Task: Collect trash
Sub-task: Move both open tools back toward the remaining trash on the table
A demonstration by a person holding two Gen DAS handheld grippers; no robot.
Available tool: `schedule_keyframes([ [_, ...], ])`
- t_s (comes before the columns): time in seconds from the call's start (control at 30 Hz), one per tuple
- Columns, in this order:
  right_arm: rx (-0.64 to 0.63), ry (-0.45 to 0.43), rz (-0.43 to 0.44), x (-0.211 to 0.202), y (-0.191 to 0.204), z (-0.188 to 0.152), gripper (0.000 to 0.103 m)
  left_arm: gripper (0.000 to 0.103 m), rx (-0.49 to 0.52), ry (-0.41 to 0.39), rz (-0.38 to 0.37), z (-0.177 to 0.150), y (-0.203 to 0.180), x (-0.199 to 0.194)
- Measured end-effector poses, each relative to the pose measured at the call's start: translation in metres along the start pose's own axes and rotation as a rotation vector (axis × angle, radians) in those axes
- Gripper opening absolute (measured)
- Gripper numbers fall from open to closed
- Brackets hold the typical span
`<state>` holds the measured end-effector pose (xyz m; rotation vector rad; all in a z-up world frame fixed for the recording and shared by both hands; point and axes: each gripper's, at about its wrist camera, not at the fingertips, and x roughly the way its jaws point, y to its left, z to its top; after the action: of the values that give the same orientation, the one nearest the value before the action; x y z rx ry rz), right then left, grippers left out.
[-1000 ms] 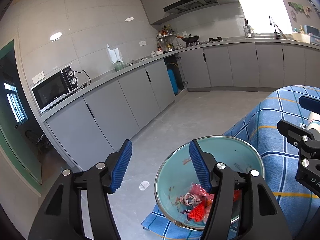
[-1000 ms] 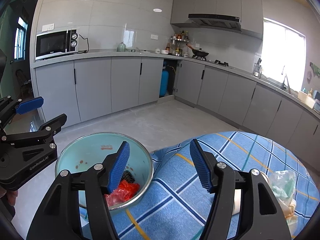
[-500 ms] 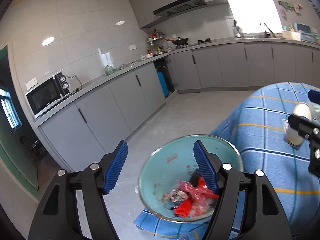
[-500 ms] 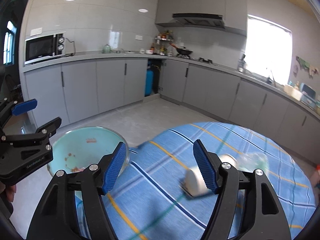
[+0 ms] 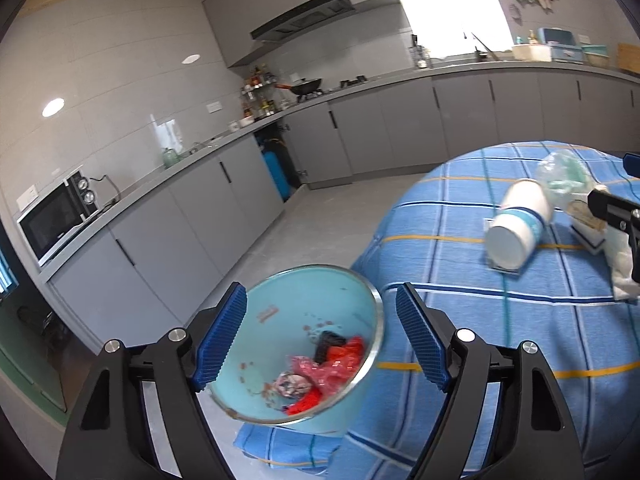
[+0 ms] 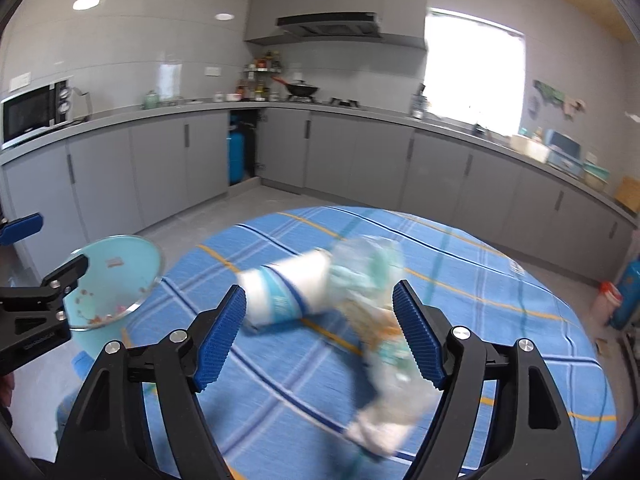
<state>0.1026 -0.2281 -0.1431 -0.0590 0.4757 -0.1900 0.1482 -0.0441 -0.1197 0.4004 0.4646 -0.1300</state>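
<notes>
Bkgd, kitchen:
- grey cabinets, L-run under counter
- microwave, far left on counter
- range hood over wok
- spice rack beside wok
- blue cylinder in open cabinet bay
- window, bright
- blue plaid tablecloth

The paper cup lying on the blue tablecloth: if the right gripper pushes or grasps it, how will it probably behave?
The paper cup lies on its side, so a push would probably roll it across the tablecloth. It looks empty and thin-walled, so likely light and easy to crush. The right gripper is open and may need a gentle squeeze.
</notes>
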Motion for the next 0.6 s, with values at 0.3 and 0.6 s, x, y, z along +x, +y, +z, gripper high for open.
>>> schedule_keyframes([
  [0.3, 0.065, 0.068, -0.095, 0.014, -0.048, -0.013, 0.08, 0.082, 0.053, -0.001, -0.072, 0.009, -0.045, 0.006],
  [0.6, 0.076, 0.134, -0.087, 0.038, -0.059, -0.016, 0.08, 0.084, 0.077, 0.015, -0.096, 0.012, -0.06, 0.015],
])
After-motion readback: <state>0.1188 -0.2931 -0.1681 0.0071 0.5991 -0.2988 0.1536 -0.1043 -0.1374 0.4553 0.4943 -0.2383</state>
